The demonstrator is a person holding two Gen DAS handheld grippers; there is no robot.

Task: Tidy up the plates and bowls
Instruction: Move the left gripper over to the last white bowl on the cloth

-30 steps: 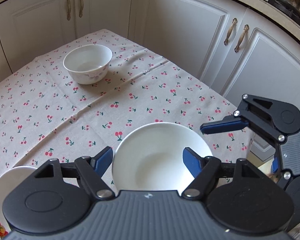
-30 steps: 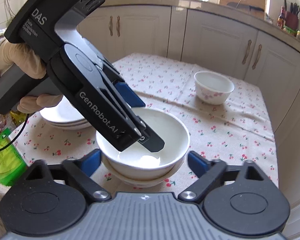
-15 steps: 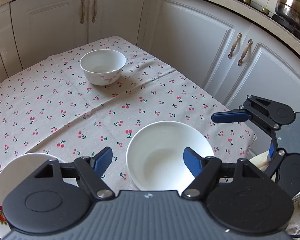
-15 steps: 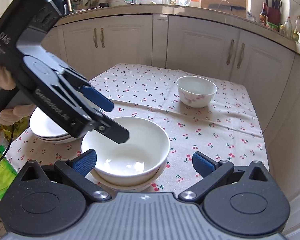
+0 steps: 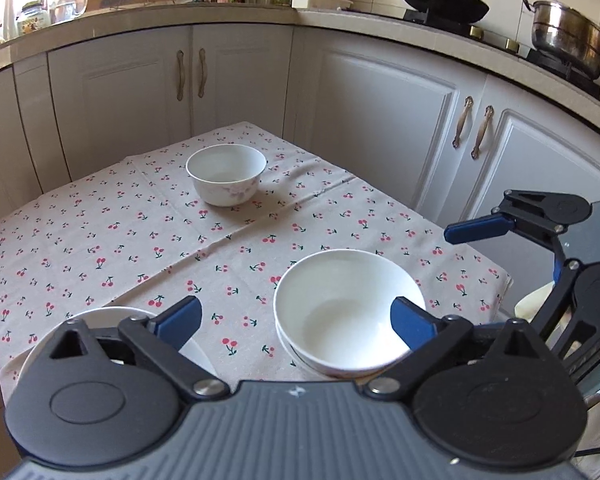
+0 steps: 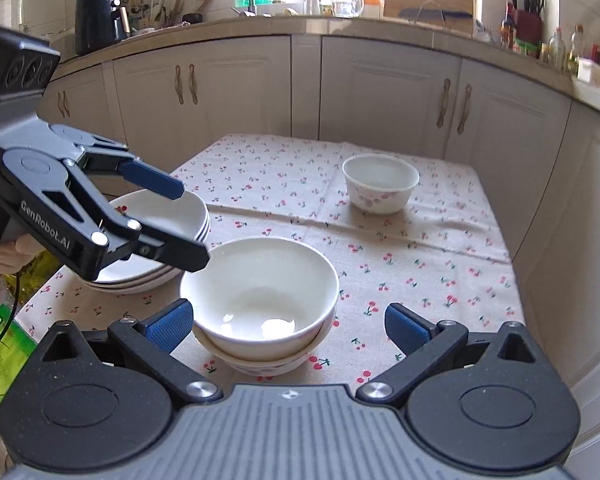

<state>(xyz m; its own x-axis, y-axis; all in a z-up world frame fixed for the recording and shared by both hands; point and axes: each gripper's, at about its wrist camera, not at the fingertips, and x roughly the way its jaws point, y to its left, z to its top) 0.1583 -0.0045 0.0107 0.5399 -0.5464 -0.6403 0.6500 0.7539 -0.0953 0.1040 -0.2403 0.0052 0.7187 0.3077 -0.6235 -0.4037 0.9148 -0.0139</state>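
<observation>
Both tongs we hold are released. Our left tongs point(image 5: 296, 318) are spreading wider, with nothing pressed between the blue pads; our right tongs point(image 6: 286, 322) gape fully and grip nothing. Taking the stacked bowls point(image 6: 260, 300) as our landmark: they sit on the cherry-print surface point(image 6: 420, 264) just ahead of the right tongs, between its pads but untouched. In the left view the same stack point(image 5: 350, 308) lies toward the right pad. Left of the stack rests a pile of plates point(image 6: 172, 216), beneath the left tongs point(image 6: 180, 224). Beyond the stack, well apart, stands a small flowered bowl point(image 6: 380, 188).
</observation>
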